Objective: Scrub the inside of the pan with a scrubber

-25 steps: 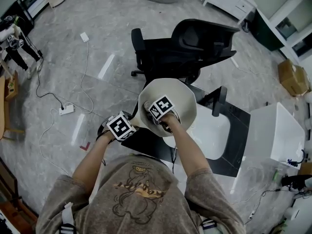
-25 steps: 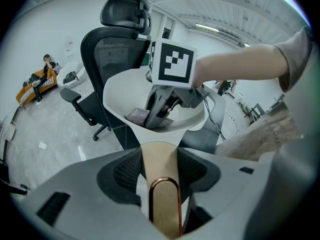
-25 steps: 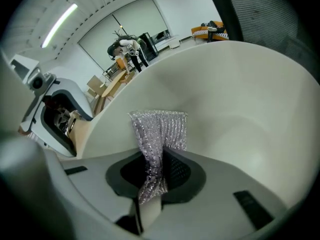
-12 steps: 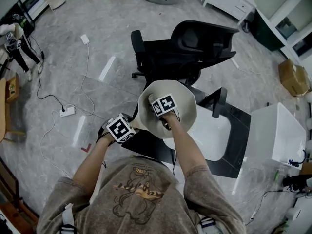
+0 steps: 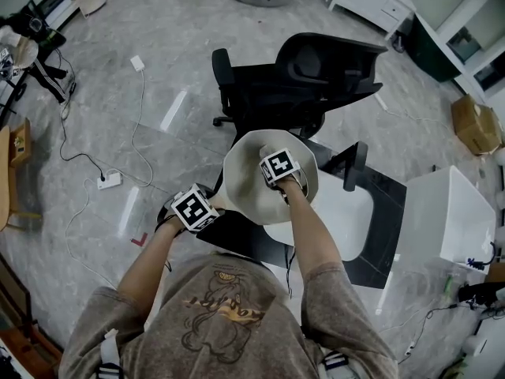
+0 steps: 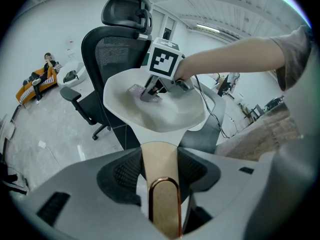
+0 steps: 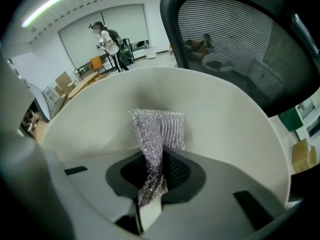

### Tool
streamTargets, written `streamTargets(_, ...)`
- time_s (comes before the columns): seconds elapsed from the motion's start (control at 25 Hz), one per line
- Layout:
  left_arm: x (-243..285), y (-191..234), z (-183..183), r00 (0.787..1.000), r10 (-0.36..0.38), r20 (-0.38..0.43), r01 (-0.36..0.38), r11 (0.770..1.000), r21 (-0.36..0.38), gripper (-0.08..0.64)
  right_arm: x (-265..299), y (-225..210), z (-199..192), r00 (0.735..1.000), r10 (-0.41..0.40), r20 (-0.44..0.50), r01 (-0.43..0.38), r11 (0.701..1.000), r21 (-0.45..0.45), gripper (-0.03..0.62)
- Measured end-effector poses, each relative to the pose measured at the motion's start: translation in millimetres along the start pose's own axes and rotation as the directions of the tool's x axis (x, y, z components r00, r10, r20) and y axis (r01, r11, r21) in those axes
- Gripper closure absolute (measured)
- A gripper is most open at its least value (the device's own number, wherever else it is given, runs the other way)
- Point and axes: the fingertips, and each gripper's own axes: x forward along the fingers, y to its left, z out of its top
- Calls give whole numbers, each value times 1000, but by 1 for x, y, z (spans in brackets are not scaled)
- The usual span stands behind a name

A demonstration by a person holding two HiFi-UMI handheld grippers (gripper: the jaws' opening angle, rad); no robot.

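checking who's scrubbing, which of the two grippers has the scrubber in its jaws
The right gripper: its jaws pinch the silvery mesh scrubber inside the pan. The left gripper grips only the pan handle.

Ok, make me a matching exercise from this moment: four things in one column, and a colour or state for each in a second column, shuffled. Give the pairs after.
Things
1. pan
2. scrubber
3. pan handle
4. office chair

Colour or state
A. black, standing beyond the pan
B. silvery mesh, pinched in the right gripper
C. cream all over its inside
D. tan with a copper-coloured loop, clamped by the left gripper

Pairs: 1-C, 2-B, 3-D, 4-A
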Motion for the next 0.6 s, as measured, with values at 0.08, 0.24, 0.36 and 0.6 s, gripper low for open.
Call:
streamTargets(0.08, 0, 0, 1, 1000, 2, 0, -2, 1000, -1, 324, -4, -12, -9, 999, -28, -21, 28, 1000, -4, 520)
streamTargets(0.24, 1, 0, 1, 1000, -2, 0, 2, 1000, -3, 324, -10, -24, -27, 996, -48, -77, 49, 999, 6, 520)
streamTargets(0.36, 1, 1, 1, 1000, -6, 0, 6, 1000, -11, 324, -15, -28, -43, 985, -72, -158, 69, 997, -23, 520)
streamTargets(0.6, 1, 1, 0, 1000, -9, 1, 9, 999, -37, 325, -21, -30, -63, 968, -98, -229, 86, 994, -60, 518)
